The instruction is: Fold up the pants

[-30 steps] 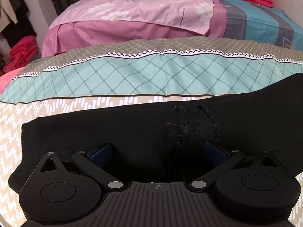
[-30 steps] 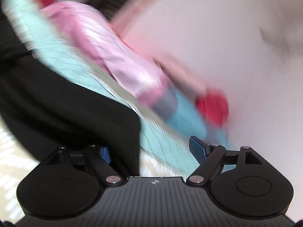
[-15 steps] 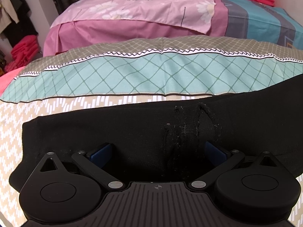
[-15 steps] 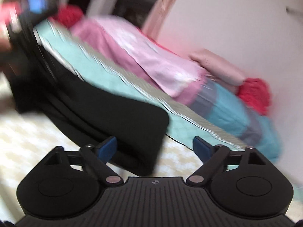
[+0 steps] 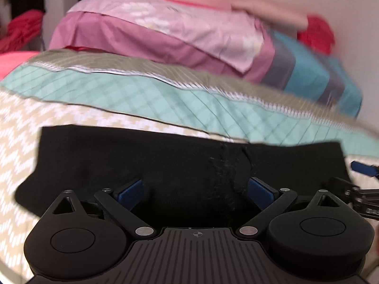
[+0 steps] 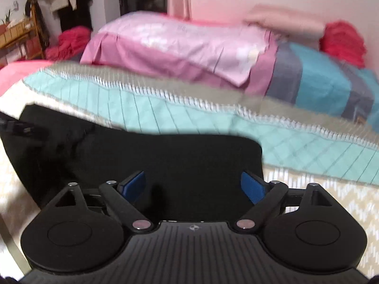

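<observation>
- Looking along our left claw, we see its blue pads standing wide apart above the black pants, with nothing pinched between them.
- We find the pants lying flat as a folded dark band on the bed, on the beige sheet with the white zigzag pattern, their far edge running beside the teal quilted blanket.
- We notice a line of rough stitching with pale lint running across the cloth, just ahead of the left claw's right pad.
- We catch the tip of the other claw at the right edge of the left view, a blue pad beside the pants' right end.
- Our right claw also stands spread open; its pads frame the right end of the pants and grip no cloth.
- We see the pants' rounded right corner just past the right pad in that view, with zigzag sheet bare beyond it.
- We see a pink bedcover heaped behind the teal blanket, a blue and grey striped cover to its right, and a red bundle by the wall.
- We cannot make out finer detail, since both views are blurred.
</observation>
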